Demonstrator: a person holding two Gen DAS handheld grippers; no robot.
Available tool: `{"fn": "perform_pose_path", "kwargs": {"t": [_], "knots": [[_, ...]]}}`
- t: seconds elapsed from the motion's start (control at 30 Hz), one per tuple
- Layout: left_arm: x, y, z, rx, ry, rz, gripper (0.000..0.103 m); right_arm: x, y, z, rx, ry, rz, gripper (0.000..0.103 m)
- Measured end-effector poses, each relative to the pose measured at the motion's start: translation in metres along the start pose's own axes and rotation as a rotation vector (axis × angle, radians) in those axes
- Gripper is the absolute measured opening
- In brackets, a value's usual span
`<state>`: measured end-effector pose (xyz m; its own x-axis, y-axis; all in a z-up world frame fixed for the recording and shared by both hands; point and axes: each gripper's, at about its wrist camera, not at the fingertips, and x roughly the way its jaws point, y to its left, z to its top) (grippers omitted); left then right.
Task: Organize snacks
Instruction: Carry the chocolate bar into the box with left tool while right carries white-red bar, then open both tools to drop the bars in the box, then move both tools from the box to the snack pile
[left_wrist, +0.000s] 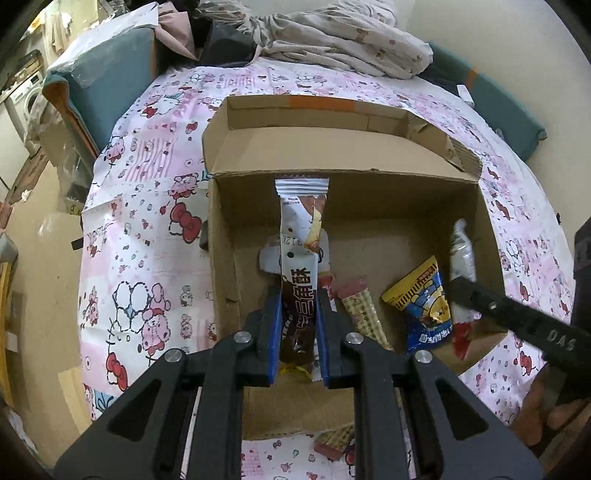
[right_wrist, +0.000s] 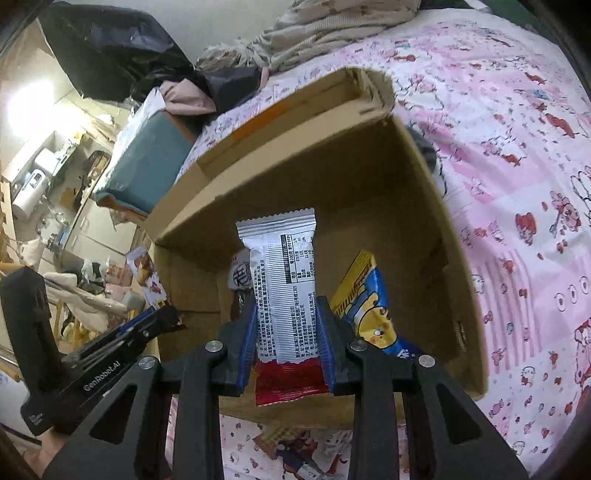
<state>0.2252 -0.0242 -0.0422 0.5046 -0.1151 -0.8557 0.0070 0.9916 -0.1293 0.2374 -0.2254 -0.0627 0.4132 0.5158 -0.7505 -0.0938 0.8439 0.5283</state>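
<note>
Left wrist view: my left tool (left_wrist: 298, 325) clamped on brown bar (left_wrist: 301, 258), long axis pointing away over cardboard box (left_wrist: 236, 258); right tool (right_wrist: 288, 334) clamped on white-red packet (right_wrist: 282, 288), box floor directly below both

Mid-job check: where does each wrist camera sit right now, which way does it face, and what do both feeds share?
Left wrist: sits on the left claw, angled down into the open brown cardboard box; claw shut on a brown-and-white snack stick; right claw at the right edge.
Right wrist: sits on the right claw, angled down into the box; claw shut on a silver-and-red snack packet; left claw at lower left.
Shared: the box, the blue-and-yellow snack bag, pink cartoon bedsheet.
</note>
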Motion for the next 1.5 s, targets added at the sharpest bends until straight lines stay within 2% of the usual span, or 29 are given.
{"fn": "perform_pose_path", "kwargs": {"t": [0.2,0.27,0.6,0.8,0.97,1.03,1.07,1.1,1.13,1.2,1.27,1.3,1.5], "knots": [[0.008,-0.004,-0.002,0.017,0.017,0.018,0.015,0.016,0.002,-0.005,-0.011,0.066,-0.016,0.032],[0.01,-0.004,-0.001,0.012,0.029,0.01,0.015,0.018,0.003,-0.008,-0.02,0.068,-0.057,0.032],[0.011,-0.005,-0.002,0.017,0.026,0.023,0.015,0.022,0.001,-0.008,-0.013,0.095,-0.042,0.032],[0.014,-0.005,-0.004,0.011,0.054,0.009,0.015,0.027,0.001,-0.008,-0.007,0.116,-0.039,0.034],[0.011,-0.007,-0.005,0.024,0.05,0.014,0.017,0.024,0.003,-0.005,0.006,0.102,-0.009,0.034],[0.01,-0.008,-0.005,0.024,0.05,0.016,0.023,0.02,0.002,-0.004,0.016,0.085,0.007,0.037],[0.009,-0.009,-0.005,0.023,0.047,0.017,0.032,0.019,0.002,-0.004,0.022,0.081,0.011,0.041],[0.007,-0.009,-0.006,0.022,0.04,0.015,0.038,0.017,0.001,-0.003,0.031,0.075,0.013,0.056],[0.004,-0.009,-0.006,0.021,0.032,0.015,0.05,0.015,-0.001,-0.003,0.041,0.067,0.017,0.068],[0.0,-0.009,-0.006,0.019,0.013,0.008,0.067,0.01,-0.002,-0.002,0.054,0.045,0.019,0.069],[-0.003,-0.009,-0.006,0.018,0.005,0.001,0.078,0.006,-0.003,-0.001,0.056,0.04,0.017,0.069],[-0.005,-0.009,-0.007,0.017,0.002,-0.001,0.081,0.005,-0.003,0.0,0.06,0.039,0.025,0.069],[-0.011,-0.005,-0.008,0.004,-0.006,-0.018,0.081,-0.003,0.005,0.0,0.037,0.029,0.023,0.069]]}}
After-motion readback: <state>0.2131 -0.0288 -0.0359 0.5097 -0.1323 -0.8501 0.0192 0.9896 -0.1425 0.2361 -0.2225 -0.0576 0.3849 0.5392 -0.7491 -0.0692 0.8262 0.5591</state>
